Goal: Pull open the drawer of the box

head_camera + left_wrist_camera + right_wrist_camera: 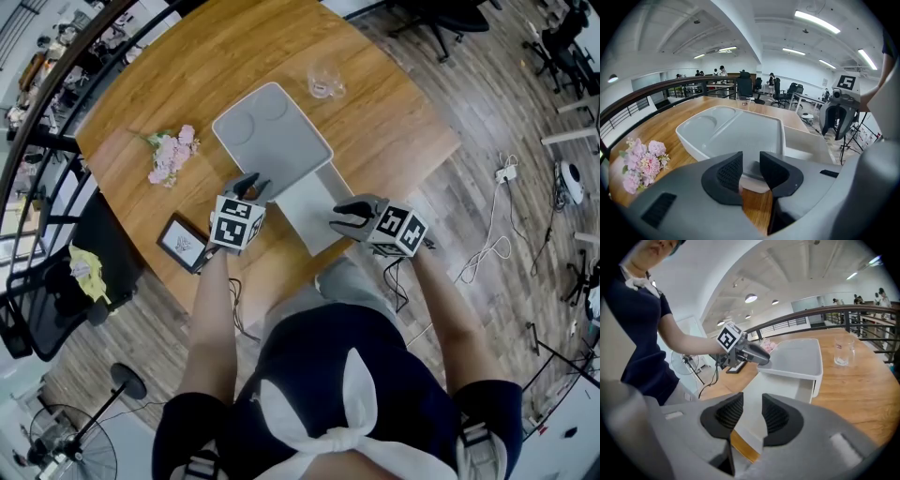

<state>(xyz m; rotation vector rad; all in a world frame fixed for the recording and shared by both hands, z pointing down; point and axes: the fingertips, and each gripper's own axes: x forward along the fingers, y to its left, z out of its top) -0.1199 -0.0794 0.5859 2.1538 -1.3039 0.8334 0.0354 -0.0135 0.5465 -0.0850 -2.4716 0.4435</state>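
A grey-white box (pixel 272 131) with a tray-like top stands on the wooden table (pixel 187 66). Its drawer (pixel 314 211) sticks out toward me. My left gripper (pixel 255 185) sits at the box's near left corner; in the left gripper view the box (pixel 736 133) runs into the left gripper (pixel 751 169), whose pads clasp the corner rim. My right gripper (pixel 339 216) is at the drawer's front right corner. In the right gripper view the drawer (pixel 773 392) has its front wall pinched in the right gripper (pixel 752 411). The box (pixel 797 357) lies beyond.
A drinking glass (pixel 325 82) stands behind the box on the right. Pink flowers (pixel 172 155) lie to the left, and a small picture frame (pixel 185 244) sits near the table's front edge. A black chair (pixel 56 300) stands left of the table, and cables (pixel 492 234) trail on the floor.
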